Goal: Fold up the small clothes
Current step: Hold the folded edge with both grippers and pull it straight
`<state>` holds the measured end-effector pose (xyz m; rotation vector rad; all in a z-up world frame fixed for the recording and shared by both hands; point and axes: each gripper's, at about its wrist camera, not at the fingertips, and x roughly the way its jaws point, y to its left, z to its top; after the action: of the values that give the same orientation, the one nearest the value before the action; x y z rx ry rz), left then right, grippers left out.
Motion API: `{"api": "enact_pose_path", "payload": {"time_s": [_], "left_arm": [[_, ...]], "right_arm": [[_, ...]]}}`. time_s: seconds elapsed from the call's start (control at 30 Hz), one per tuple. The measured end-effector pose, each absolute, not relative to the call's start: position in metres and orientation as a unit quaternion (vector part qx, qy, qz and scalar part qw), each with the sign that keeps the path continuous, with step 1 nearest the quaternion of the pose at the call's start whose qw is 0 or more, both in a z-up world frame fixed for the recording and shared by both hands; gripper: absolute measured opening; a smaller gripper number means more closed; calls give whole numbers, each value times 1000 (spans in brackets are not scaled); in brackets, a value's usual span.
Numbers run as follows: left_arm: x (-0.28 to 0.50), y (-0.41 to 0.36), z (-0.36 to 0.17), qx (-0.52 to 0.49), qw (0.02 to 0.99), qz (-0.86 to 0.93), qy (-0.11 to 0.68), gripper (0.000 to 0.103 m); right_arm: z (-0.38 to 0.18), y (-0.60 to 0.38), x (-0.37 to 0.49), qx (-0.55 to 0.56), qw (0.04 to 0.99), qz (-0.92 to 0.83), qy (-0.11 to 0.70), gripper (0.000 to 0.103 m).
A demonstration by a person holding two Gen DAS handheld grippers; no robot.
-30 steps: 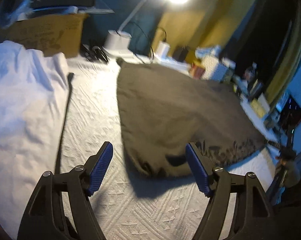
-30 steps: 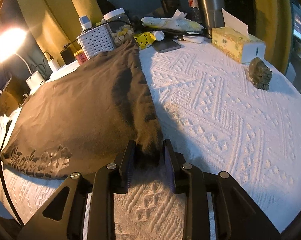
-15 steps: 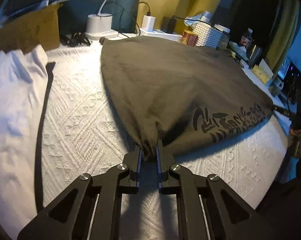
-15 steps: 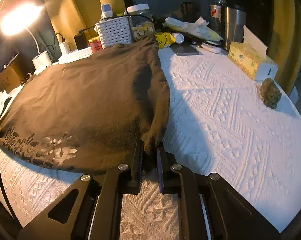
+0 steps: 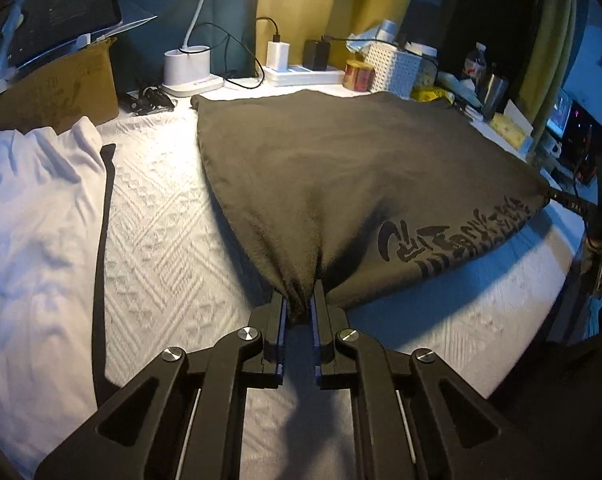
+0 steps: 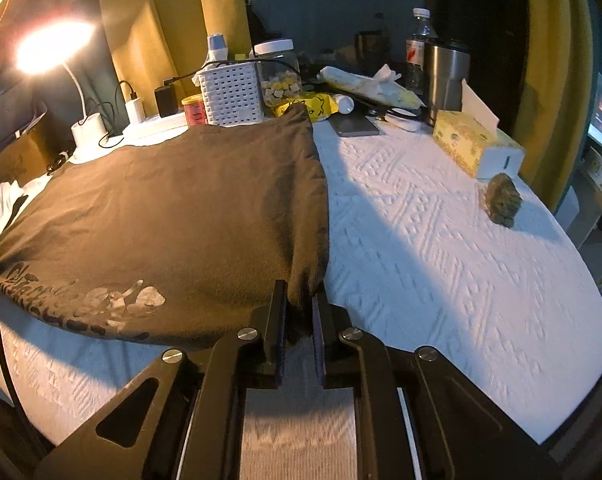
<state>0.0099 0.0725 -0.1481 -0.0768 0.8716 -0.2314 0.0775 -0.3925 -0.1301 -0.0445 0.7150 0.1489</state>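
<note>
Both tongs, left (image 5: 299, 304) and right (image 6: 299, 308), are pinching near corners of the brown shirt (image 5: 341, 168) lying on the white-covered desk (image 6: 441, 248); thin bunched grips are risking slipping if the hem is lifted unevenly.

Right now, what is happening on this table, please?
A person is folding a dark brown garment on a table with a white textured cover. The left gripper and the right gripper are each shut on a near corner of it. The garment lies spread out, not yet folded over. A white cloth lies beside it.
</note>
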Motion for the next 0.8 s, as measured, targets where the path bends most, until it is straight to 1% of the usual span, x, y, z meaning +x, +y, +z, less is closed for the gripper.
{"api": "enact_pose_path", "payload": {"time_s": [0.47,0.8], "left_arm": [[-17,62,-154,-29,889,-126,440,8],[-26,63,-163,-38,876,-128,463,8]], "right_arm": [[-145,-405,37,-14,932,58,358,12],[-158,-416,23,-6,929,51,367,11]]}}
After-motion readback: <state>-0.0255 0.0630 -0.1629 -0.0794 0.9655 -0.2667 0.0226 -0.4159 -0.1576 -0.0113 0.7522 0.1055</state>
